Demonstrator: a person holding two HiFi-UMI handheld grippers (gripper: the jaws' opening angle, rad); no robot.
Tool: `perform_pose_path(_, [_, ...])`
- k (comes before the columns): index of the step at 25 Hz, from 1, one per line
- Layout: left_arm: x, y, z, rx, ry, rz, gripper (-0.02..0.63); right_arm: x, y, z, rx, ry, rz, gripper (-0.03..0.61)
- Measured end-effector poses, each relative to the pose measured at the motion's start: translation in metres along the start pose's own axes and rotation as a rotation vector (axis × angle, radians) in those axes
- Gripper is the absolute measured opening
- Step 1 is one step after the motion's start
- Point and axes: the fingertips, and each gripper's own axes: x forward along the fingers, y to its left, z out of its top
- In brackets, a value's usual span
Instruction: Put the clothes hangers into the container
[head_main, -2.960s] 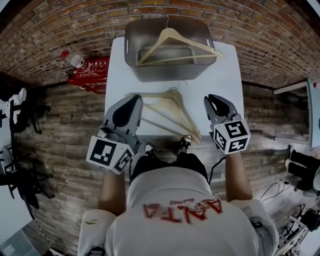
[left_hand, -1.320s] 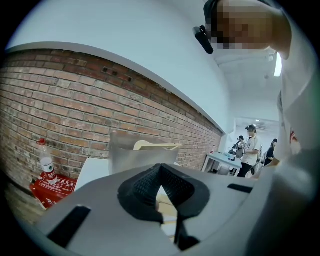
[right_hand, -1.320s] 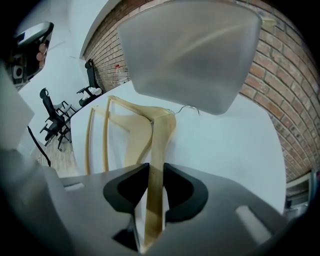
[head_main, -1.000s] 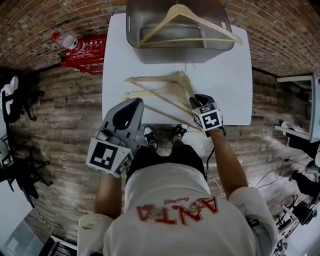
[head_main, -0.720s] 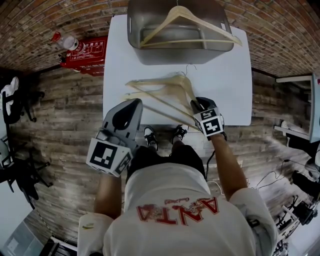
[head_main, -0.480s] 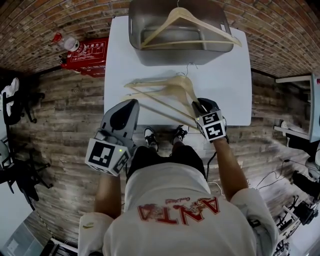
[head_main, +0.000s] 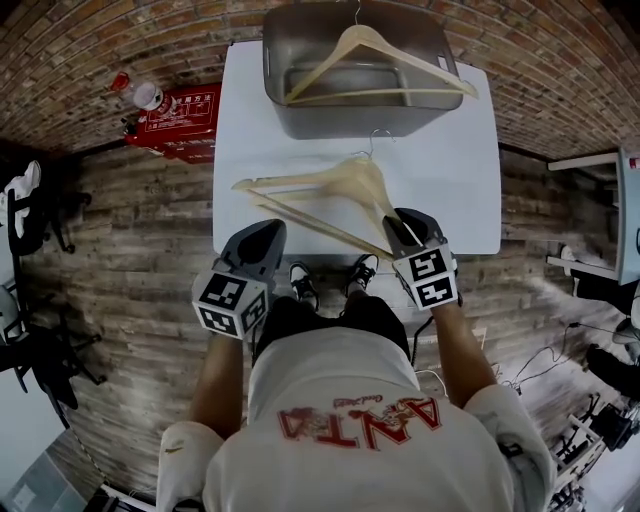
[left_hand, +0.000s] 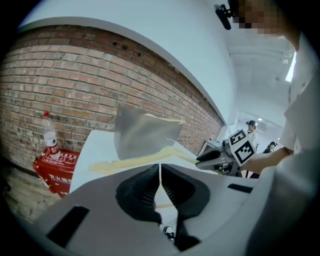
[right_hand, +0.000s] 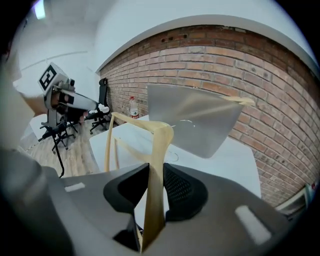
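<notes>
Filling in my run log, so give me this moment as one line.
right tool: shut on wooden hanger | left tool: shut, empty | container: another hanger lying in it

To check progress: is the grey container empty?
Not empty: one wooden hanger lies in the container, its right tip over the rim.
</notes>
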Motion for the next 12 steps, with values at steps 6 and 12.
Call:
perform_pose_path(6, [-0.001, 0.003, -0.018, -0.090, 0.063, -0.022, 0.011, -0.017, 0.012, 0.028, -0.026, -0.072, -0.003, 0.089])
perform_pose_path(12, [-0.004, 0.011, -0.012, -0.243, 0.012, -0.071, 0.064, -0.025, 0.019, 0.048, -0.054, -0.120, -0.027, 0.089])
